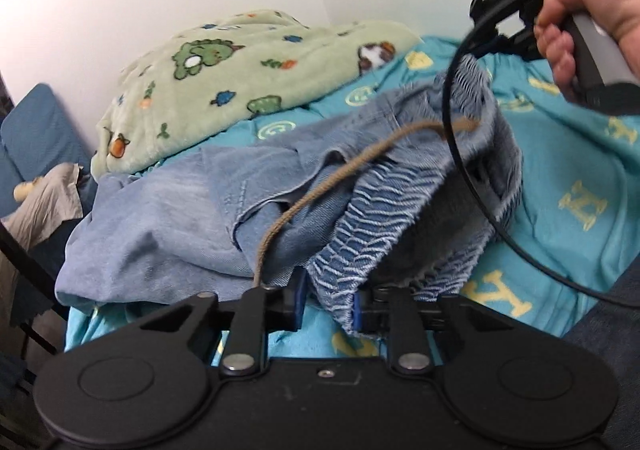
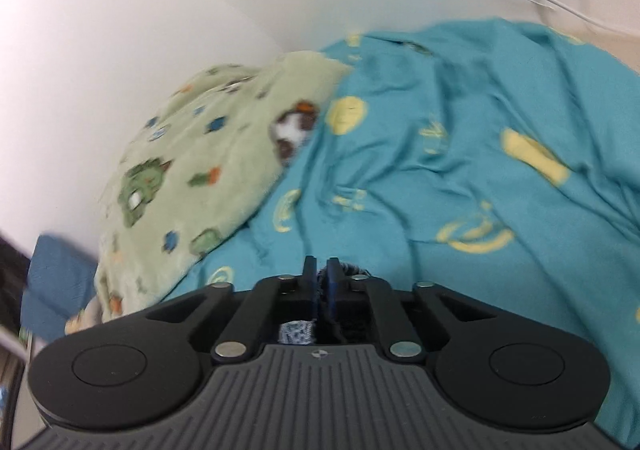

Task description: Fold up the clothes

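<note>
A light blue denim garment (image 1: 160,218) with a ruched elastic waistband (image 1: 360,218) and a tan drawstring (image 1: 320,190) lies bunched on the teal bedsheet (image 1: 560,170). At the bottom of the left wrist view, my left gripper (image 1: 330,304) is shut on the near end of the waistband. My right gripper (image 1: 491,46), held by a hand (image 1: 580,22), lifts the far end of the waistband at the upper right. In the right wrist view, the right gripper (image 2: 321,278) is shut with a sliver of denim (image 2: 296,332) pinched between its fingers. The rest of the garment is hidden there.
A green fleece blanket (image 1: 240,82) with animal prints is heaped at the back left by the white wall, also seen as the blanket (image 2: 192,170). The teal sheet (image 2: 460,170) spreads to the right. A black cable (image 1: 472,190) hangs across the garment. A blue cushion (image 1: 36,130) and crumpled beige cloth (image 1: 44,202) sit far left.
</note>
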The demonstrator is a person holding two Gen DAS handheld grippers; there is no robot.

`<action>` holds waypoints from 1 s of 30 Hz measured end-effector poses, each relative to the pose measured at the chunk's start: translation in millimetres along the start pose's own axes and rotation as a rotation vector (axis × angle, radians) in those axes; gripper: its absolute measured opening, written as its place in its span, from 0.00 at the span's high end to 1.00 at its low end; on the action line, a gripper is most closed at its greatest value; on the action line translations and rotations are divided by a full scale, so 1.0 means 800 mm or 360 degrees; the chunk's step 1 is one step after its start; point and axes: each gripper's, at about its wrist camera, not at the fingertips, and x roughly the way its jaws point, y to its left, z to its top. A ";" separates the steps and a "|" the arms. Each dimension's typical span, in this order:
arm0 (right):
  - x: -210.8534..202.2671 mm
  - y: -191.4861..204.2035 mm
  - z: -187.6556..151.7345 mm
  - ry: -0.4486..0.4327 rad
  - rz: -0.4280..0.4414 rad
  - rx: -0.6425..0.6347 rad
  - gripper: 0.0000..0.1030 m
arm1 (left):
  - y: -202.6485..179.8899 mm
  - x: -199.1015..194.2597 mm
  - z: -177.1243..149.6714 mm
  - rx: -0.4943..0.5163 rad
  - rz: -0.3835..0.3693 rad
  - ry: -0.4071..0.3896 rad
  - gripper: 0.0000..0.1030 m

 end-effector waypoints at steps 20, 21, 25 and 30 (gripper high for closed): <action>0.010 -0.021 -0.001 0.0199 0.0046 0.0199 0.57 | -0.005 0.003 0.000 0.0007 0.0014 0.0032 0.80; 0.003 -0.028 -0.001 0.0183 0.0072 0.0255 0.56 | -0.005 0.002 0.000 0.0007 0.0015 0.0033 0.80; -0.019 -0.041 -0.005 0.0143 0.0184 0.0394 0.44 | -0.005 0.001 -0.001 0.0006 0.0017 0.0032 0.80; 0.006 -0.024 -0.006 0.0241 0.0217 0.0282 0.46 | -0.004 0.005 -0.004 0.0018 0.0016 0.0035 0.78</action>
